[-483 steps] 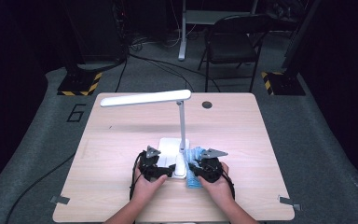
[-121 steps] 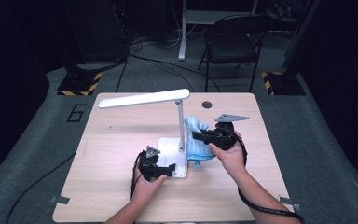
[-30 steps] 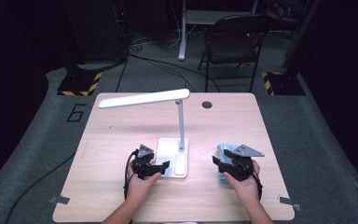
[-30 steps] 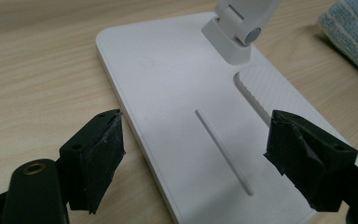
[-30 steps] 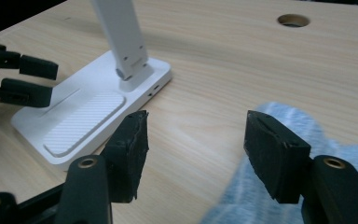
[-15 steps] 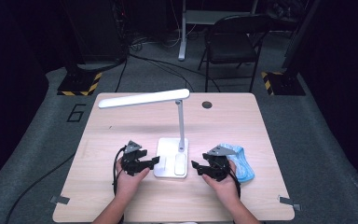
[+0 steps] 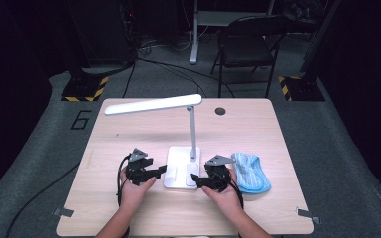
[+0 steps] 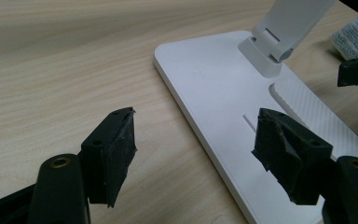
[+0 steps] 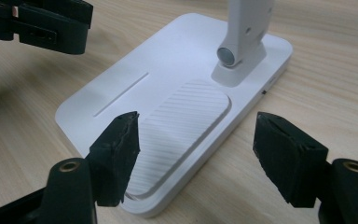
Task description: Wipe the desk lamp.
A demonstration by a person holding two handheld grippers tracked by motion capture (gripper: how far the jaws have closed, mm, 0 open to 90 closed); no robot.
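Observation:
A white desk lamp stands mid-table; its flat base (image 7: pixel 179 168) lies between my two grippers. My left gripper (image 7: pixel 159 171) is at the base's left edge, open: in the left gripper view (image 8: pixel 196 140) one jaw hangs over the base (image 8: pixel 214 88) and the other over bare wood. Its jaws have narrowed a little. My right gripper (image 7: pixel 194 178) is at the base's right front corner, open. In the right gripper view (image 9: pixel 198 140) the ribbed pad of the base (image 9: pixel 168 60) lies below the jaws, which have just been opening, and nothing is gripped. A blue cloth (image 7: pixel 250 172) lies right of the right hand.
The lamp's stem (image 7: pixel 192 131) rises from the back of the base, and its long head (image 7: pixel 154 104) reaches left above the table. A round grommet hole (image 7: pixel 220 111) is near the far edge. A folding chair (image 7: pixel 245 49) stands beyond the table (image 7: pixel 129 134).
My right gripper has moved left from the blue cloth to the lamp base, leaving the cloth on the table, and its jaws stand wider. My left gripper shifted slightly left.

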